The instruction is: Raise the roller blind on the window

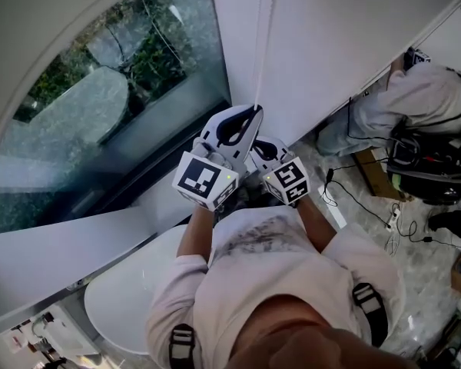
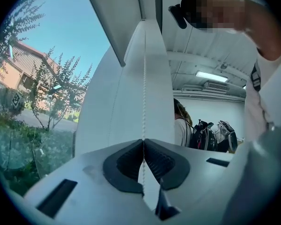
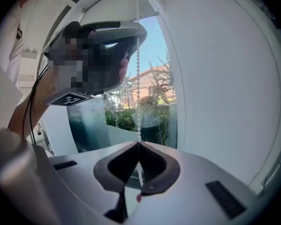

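Beside window, left gripper and right gripper seemingly clamp chain.

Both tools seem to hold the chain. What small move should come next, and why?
Probably open the right tool to regrip above the left tool. Both are shut on the chain, the left one higher, so the left can hold it while the right takes a new grip.
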The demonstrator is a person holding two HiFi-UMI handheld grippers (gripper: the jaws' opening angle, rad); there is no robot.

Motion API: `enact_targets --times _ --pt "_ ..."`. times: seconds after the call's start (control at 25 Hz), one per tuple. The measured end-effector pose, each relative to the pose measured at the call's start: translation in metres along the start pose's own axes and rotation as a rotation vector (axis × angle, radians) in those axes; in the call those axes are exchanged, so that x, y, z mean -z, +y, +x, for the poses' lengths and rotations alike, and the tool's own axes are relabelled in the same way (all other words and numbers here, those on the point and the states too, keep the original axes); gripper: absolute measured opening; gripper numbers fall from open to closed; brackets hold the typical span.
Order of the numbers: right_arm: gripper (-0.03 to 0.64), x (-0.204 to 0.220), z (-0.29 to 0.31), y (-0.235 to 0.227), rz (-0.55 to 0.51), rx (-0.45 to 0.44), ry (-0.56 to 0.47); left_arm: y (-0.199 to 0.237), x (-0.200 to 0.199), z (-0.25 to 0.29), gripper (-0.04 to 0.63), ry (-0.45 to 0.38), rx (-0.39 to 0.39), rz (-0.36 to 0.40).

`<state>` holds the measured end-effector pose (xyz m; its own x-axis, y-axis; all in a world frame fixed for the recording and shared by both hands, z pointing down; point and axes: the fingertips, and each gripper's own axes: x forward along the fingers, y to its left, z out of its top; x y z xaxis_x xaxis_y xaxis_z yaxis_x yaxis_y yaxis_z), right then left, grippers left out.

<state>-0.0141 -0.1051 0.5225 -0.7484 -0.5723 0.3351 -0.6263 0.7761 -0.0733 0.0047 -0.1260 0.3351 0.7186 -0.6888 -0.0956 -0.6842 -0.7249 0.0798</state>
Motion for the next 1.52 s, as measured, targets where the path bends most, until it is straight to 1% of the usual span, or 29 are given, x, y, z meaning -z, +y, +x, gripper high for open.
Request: enact_targets --times 0.4,1.0,1.4,1.52 --pt "0.061 0.055 0.009 -0.001 0.028 -0.016 0.115 -0.005 0.056 -0.004 0.012 0.101 -0.007 -0.061" --pt "0.061 0.126 0.021 0.002 0.058 -0.042 0.269 -0.008 0.128 -0.014 0.012 0.201 -0.021 -0.131" --pt "0.061 0.151 0.026 0.010 0.050 -0.051 0.345 -0.008 0.156 -0.024 0.010 0.235 -0.029 -0.159" --pt "0.061 0.152 0.025 0.011 0.050 -0.047 0.355 -0.009 0.157 -0.026 0.009 0.239 -0.025 -0.162"
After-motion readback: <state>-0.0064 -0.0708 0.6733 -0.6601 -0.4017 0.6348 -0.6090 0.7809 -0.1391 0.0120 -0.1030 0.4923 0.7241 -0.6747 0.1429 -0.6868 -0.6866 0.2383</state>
